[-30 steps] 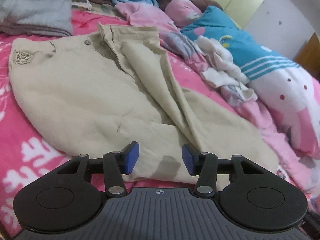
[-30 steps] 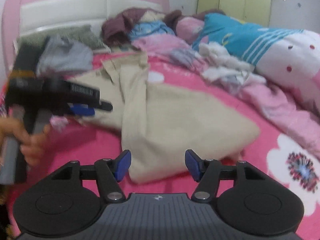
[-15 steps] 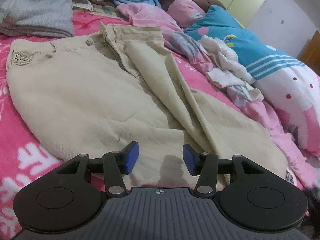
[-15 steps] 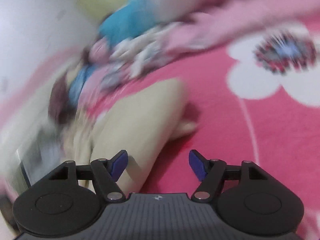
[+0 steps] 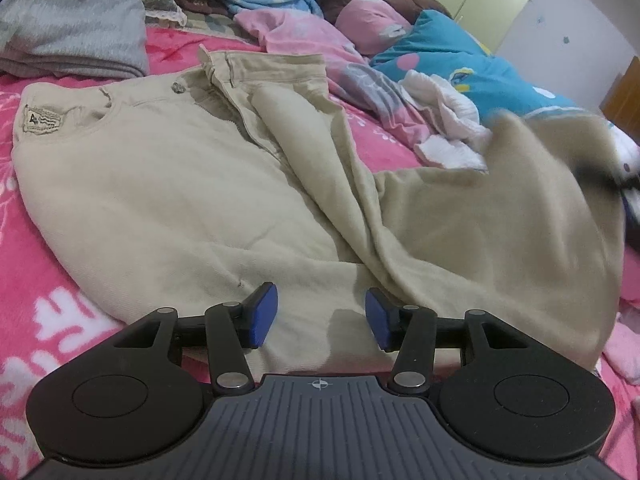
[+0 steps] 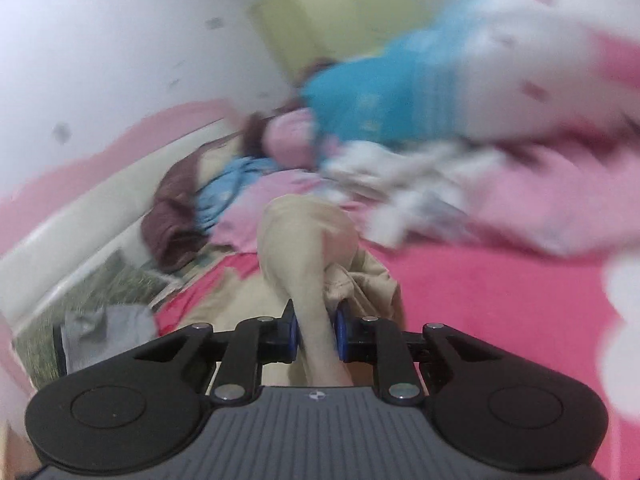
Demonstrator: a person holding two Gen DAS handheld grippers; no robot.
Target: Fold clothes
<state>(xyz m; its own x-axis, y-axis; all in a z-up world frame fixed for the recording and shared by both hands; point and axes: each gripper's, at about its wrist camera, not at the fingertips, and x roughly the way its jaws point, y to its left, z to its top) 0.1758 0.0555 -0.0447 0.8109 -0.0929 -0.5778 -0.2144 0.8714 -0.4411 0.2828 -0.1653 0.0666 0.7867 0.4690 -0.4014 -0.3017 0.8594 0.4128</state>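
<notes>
Nearest, the left gripper point(image 5: 321, 315) hovers over the hem of beige trousers point(image 5: 168, 200), jaws half apart, gripping nothing. The trousers lie lengthwise on a pink bedspread point(image 5: 52, 304), waistband at the far end. The right gripper point(image 6: 313, 330) is closing on a raised, bunched trouser leg, cloth between its pads. A waistband patch point(image 5: 42, 120) at far left shows an "A"; the rest is unreadable.

The trousers' point(image 5: 168, 184) raised far-right leg end blurs; the bedding pile point(image 6: 420, 128) smears in the right wrist view.
</notes>
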